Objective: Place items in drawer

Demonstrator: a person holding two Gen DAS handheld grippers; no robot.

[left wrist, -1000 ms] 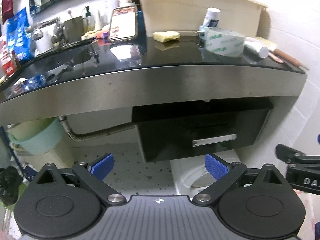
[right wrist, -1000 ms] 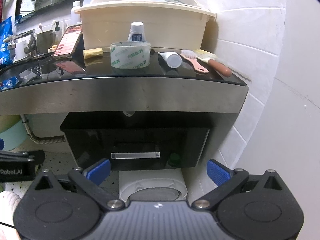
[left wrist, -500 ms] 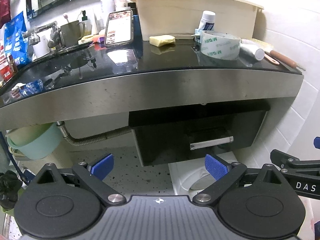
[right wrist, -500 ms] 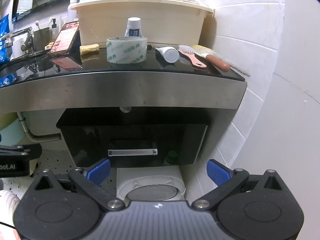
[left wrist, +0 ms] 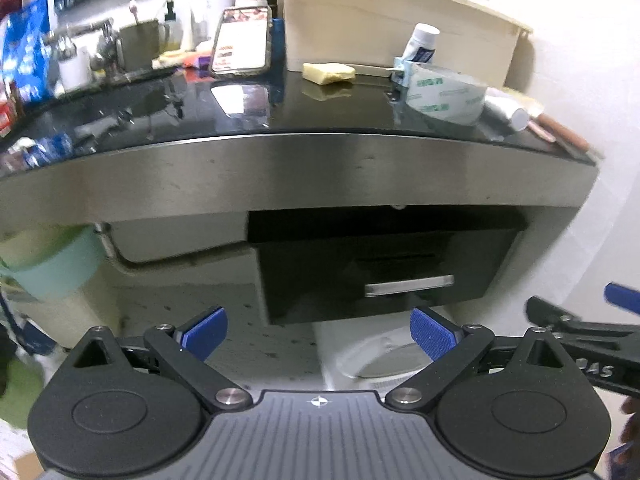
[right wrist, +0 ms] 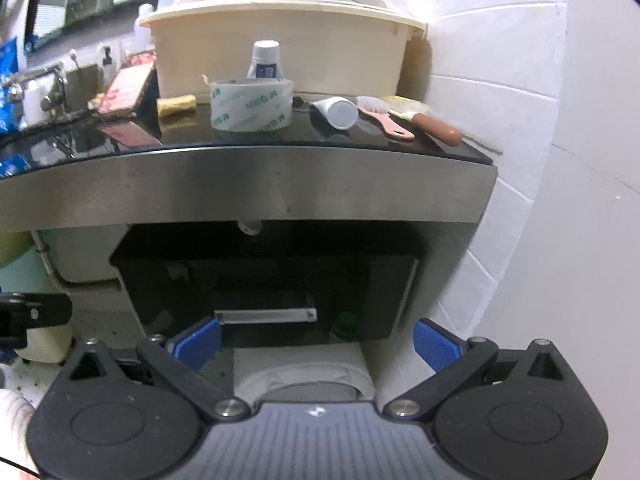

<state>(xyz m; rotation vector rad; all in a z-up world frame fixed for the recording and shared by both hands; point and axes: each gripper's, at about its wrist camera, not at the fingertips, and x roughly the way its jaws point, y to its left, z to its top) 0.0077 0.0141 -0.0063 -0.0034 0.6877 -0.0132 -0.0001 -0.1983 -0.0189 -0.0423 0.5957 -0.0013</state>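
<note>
Left wrist view: left gripper (left wrist: 318, 328) has its blue pads (left wrist: 204, 330) spread wide with nothing between them, held low in front of the counter (left wrist: 304, 168). Right wrist view: right gripper (right wrist: 316, 342) likewise stands spread and empty, its left pad (right wrist: 196, 340) overlapping the near end of the drawer handle (right wrist: 266, 315) in the picture; contact cannot be told.

Beyond both grippers, the black drawer (right wrist: 264, 280) hangs under the counter's steel front edge, toward the right end, and appears closed. A white round appliance (right wrist: 304, 372) sits below it.

On the counter top, toward the right end: a roll of clear tape (right wrist: 251, 105) stands near the front edge; a white bottle (right wrist: 264, 60) stands upright behind it; a yellow sponge (right wrist: 176, 105) lies to its left. To the right of the tape lies a white tube (right wrist: 338, 111), then a pink brush (right wrist: 384, 118) and a brown-handled brush (right wrist: 424, 118) side by side at the right corner. A cream basin (right wrist: 280, 52) stands at the back edge. A phone (left wrist: 242, 38) leans upright left of the basin. A tap (left wrist: 80, 36) sits at the far left.
</note>
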